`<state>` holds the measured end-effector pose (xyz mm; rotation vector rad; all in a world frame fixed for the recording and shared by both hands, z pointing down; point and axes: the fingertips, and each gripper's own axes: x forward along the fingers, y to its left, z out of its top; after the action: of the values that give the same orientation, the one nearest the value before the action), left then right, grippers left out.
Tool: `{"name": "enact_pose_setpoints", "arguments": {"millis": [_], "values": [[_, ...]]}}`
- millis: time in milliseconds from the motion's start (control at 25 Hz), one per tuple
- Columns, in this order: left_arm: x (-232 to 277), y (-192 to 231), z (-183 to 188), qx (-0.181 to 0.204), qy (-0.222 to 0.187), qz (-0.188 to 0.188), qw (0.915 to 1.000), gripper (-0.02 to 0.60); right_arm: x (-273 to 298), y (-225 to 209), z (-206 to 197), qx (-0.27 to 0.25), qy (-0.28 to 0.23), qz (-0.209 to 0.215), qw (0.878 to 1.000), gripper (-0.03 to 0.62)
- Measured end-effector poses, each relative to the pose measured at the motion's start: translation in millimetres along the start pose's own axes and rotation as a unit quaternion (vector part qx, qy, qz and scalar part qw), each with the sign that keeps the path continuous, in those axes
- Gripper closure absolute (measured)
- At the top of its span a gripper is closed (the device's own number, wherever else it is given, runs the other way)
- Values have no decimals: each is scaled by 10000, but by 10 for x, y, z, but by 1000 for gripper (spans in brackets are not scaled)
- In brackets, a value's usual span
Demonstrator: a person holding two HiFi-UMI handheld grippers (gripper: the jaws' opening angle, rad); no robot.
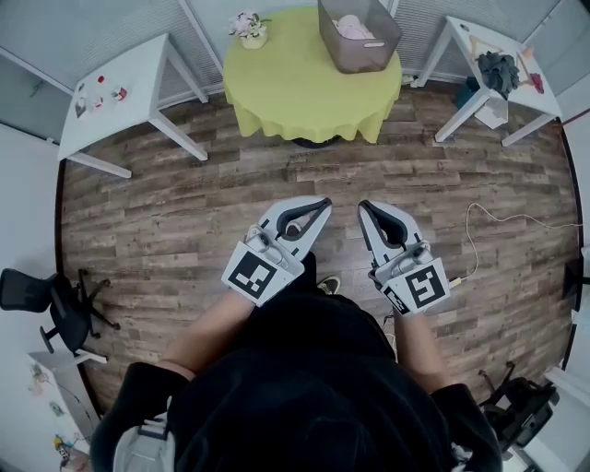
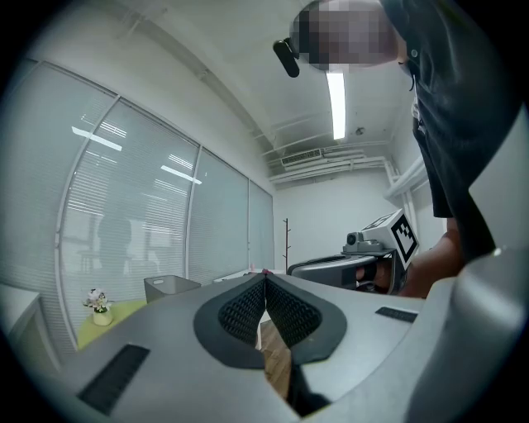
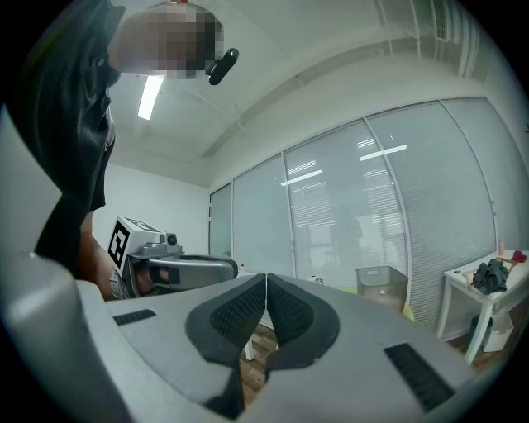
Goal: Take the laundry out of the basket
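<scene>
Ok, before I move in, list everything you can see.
round table: 1, yellow-green cloth, top centre
basket: 1, grey, on round table
laundry: some, pink, in basket
flowers: 1 pot, on round table, left of basket
left table: 1, white, far left
right table: 1, white, far right
dark cloth: 1, on right table
chair: 1, black, lower left
cable: 1, pale, floor right
left gripper: grey, shut, empty
right gripper: grey, shut, empty

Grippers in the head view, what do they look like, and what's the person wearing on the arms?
The left gripper and the right gripper are light grey wedges with textured black pads. Each carries a white cube with black square markers. The person wears a black top; its sleeves stop above the forearms.
</scene>
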<state>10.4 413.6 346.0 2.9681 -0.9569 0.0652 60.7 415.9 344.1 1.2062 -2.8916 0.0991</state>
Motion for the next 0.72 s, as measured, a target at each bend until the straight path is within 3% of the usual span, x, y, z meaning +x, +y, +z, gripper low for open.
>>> {"name": "enact_pose_setpoints", "arguments": {"millis": [720], "values": [[486, 1235, 41, -118, -124, -204, 9996, 571, 1215, -575, 121, -151, 230, -56, 9996, 569]]}}
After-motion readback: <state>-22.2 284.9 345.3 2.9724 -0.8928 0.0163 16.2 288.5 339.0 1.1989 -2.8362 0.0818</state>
